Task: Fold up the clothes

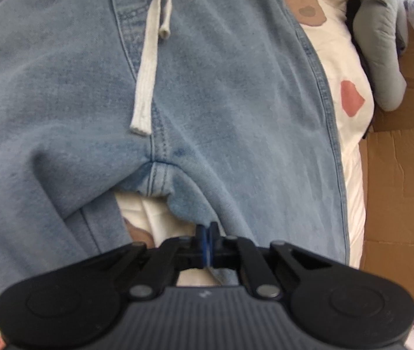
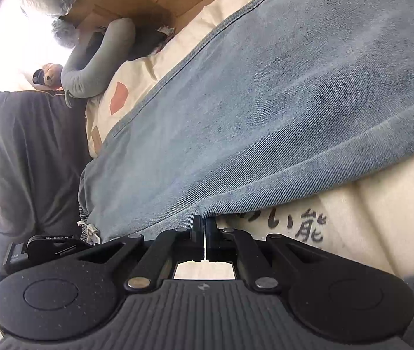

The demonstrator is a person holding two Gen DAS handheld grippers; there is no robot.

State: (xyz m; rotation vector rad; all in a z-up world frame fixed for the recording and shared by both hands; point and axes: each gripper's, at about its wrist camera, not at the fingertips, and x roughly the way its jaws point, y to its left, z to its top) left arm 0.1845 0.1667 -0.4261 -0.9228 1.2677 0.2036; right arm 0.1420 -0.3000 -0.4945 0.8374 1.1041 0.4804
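Jeans: a pair of light blue denim jeans [image 1: 221, 87] lies spread over a cream bed cover, filling most of the left wrist view; the crotch seam sits just below the middle, and the two legs part toward 6 and 8 o'clock.
Drawstring: a white drawstring [image 1: 148, 67] hangs down from 12 o'clock over the fly seam, with one long end and one short.
Left hand-held gripper: the left hand-held gripper [image 1: 207, 233] is at 6 o'clock, its jaws pressed together on the inner edge of a jeans leg just below the crotch; denim shows between and behind the pads.
Right hand-held gripper: the right hand-held gripper [image 2: 205, 226] is at 6 o'clock in its own view, jaws pressed together with only a thin slit between them, their tips at a dimple in the folded denim edge [image 2: 265, 116]. Whether cloth is really caught there, I cannot tell.
Bed cover: the cream bed cover [image 1: 332, 58] carries brown and pink patches at 2 o'clock in the left view; in the right view black printed characters [image 2: 309, 227] lie just right of the jaws.
Grey garment: a grey padded garment [image 1: 382, 43] lies at 1 to 2 o'clock beyond the bed's edge.
Cardboard: flattened cardboard boxes [image 1: 399, 175] are at 3 to 4 o'clock.
Dark cloth: a dark grey cloth [image 2: 37, 151] is at 9 o'clock in the right view.
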